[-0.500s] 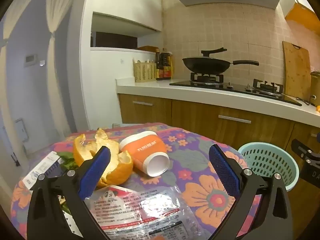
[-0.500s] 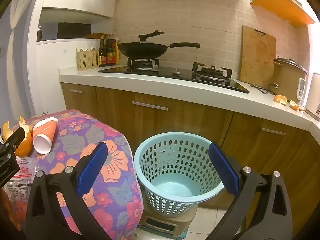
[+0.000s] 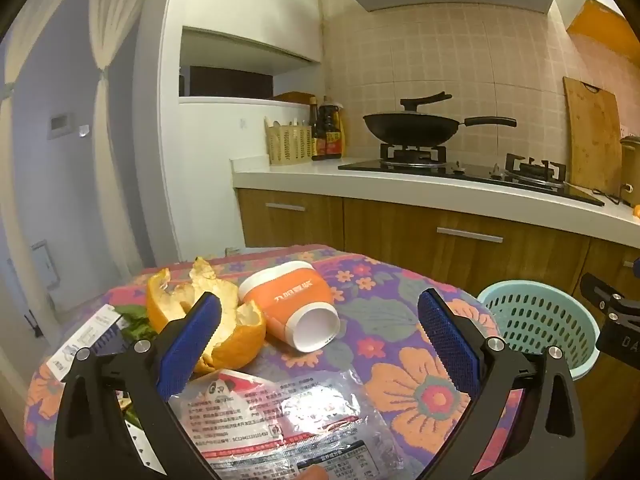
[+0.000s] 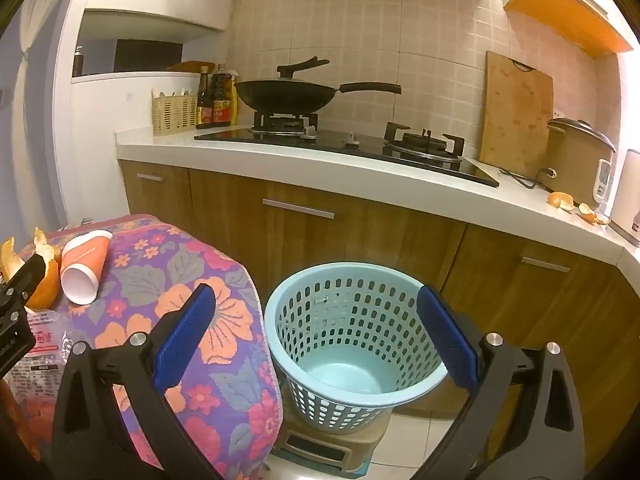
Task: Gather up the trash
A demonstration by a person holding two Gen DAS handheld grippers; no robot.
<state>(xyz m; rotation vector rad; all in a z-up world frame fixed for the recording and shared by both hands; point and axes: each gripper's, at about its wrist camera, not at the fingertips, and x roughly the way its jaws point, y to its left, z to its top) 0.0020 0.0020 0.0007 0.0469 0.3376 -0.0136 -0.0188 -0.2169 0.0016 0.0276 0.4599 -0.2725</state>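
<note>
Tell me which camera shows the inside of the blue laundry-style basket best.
The right wrist view: the light blue perforated basket sits centred between the open fingers, its bare bottom visible. The left wrist view catches only part of the basket at the right edge, interior hidden.

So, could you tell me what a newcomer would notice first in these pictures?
Probably the litter on the flowered tablecloth: an orange peel at the far left, an orange paper cup lying on its side next to it, and a clear wrapper nearer the camera. Next, the pale blue basket on a stool right of the table, nothing visible inside.
</note>
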